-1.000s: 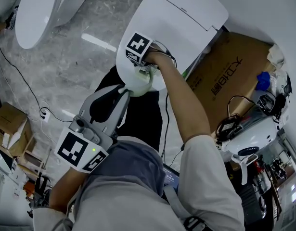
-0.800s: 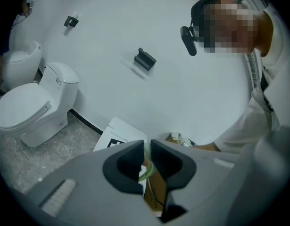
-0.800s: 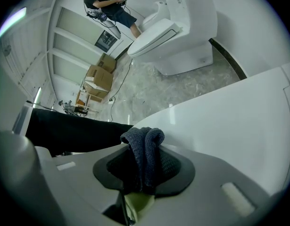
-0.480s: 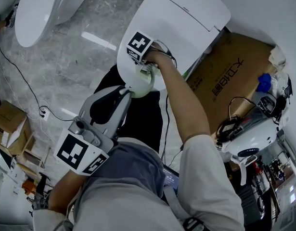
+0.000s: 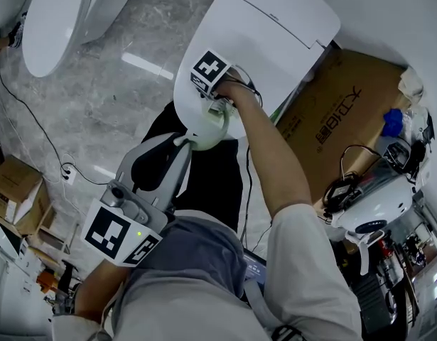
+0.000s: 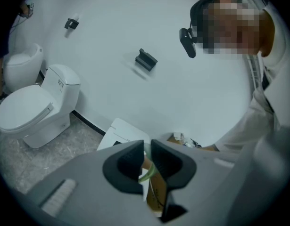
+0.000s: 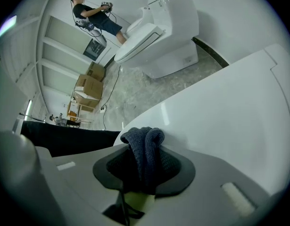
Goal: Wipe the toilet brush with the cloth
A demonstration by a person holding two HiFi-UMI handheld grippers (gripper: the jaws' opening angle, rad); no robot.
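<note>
**Brush Pinched by Left Gripper, Cloth Clamped in Right, Over a Closed Toilet**

Head view: The left gripper (image 5: pixel 181 141) is seen reaching up from the lower left, its tips at the pale green and white toilet brush (image 5: pixel 204 128). The right gripper (image 5: pixel 215 109) is held just above the brush, over the front edge of a closed white toilet (image 5: pixel 275 27). A cardboard box (image 5: pixel 339 112) beside the toilet is printed with large dark characters, which cannot be read with certainty. A second toilet (image 5: pixel 51 20) is seen at the upper left.

Left gripper view: The jaws are drawn almost together, and a thin pale green part of the brush is pinched in the narrow gap between them. A small label on the cistern of the far toilet is too small to be read. A dark wall fitting (image 6: pixel 145 60), unseen from the head, is shown only here.

Right gripper view: The jaws are closed on a bunched dark blue-grey cloth (image 7: pixel 144 142), which is made out clearly in this view alone. The pale green brush is glimpsed just below the jaws. Stacked boxes (image 7: pixel 89 86) and a distant person (image 7: pixel 95 12) are also shown.
</note>
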